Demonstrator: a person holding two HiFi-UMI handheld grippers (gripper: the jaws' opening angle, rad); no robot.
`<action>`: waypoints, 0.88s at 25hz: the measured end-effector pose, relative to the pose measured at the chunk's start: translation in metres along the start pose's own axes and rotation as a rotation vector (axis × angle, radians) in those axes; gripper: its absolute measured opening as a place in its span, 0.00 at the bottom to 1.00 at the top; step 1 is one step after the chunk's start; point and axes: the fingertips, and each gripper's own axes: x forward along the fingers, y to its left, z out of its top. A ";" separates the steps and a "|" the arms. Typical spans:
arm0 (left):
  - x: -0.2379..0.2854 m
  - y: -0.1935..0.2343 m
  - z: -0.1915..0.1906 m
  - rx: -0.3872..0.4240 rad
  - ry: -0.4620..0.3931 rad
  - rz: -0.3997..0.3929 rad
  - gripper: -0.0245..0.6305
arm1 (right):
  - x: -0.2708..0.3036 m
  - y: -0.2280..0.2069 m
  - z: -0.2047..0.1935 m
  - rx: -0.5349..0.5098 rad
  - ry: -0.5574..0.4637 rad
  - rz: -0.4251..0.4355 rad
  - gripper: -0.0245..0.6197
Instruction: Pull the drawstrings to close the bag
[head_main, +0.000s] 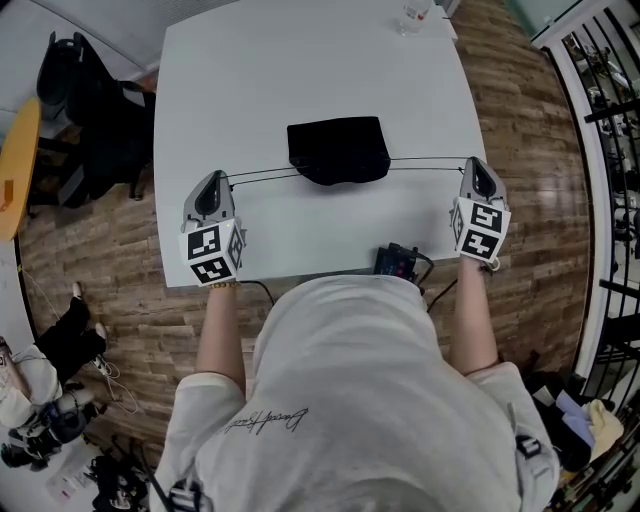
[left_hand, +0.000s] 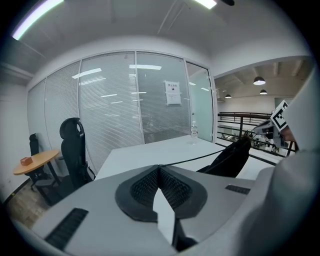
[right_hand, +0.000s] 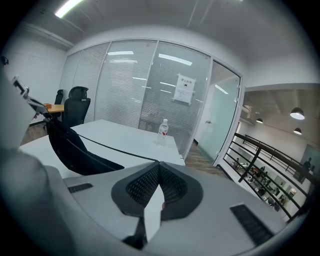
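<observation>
The left tool (head_main: 213, 182) and right tool (head_main: 478, 170) each clamp thin black drawstrings (head_main: 262, 176) stretched sideways from the mid-frame black fabric bag (head_main: 338, 150).

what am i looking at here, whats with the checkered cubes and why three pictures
There is no robot. A person holds a two-jaw tool in each hand: the left gripper and the right gripper. The cubes are part of them. The head view comes from a camera on the person's head, looking down. The two gripper views come from cameras riding on each gripper, looking along its jaws. On the white table lie a black bag, a water bottle at the far edge and a small black device at the near edge. Each gripper is shut on a drawstring stretched taut sideways from the bag.
</observation>
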 end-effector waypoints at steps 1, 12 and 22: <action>-0.001 0.002 0.001 -0.001 -0.005 0.006 0.06 | 0.000 -0.003 0.000 0.005 0.002 -0.004 0.07; -0.003 0.027 -0.002 -0.033 -0.001 0.050 0.06 | -0.003 -0.021 0.002 0.060 -0.014 -0.010 0.07; -0.005 0.048 -0.004 -0.061 0.013 0.099 0.06 | -0.008 -0.029 -0.002 0.109 -0.017 0.022 0.07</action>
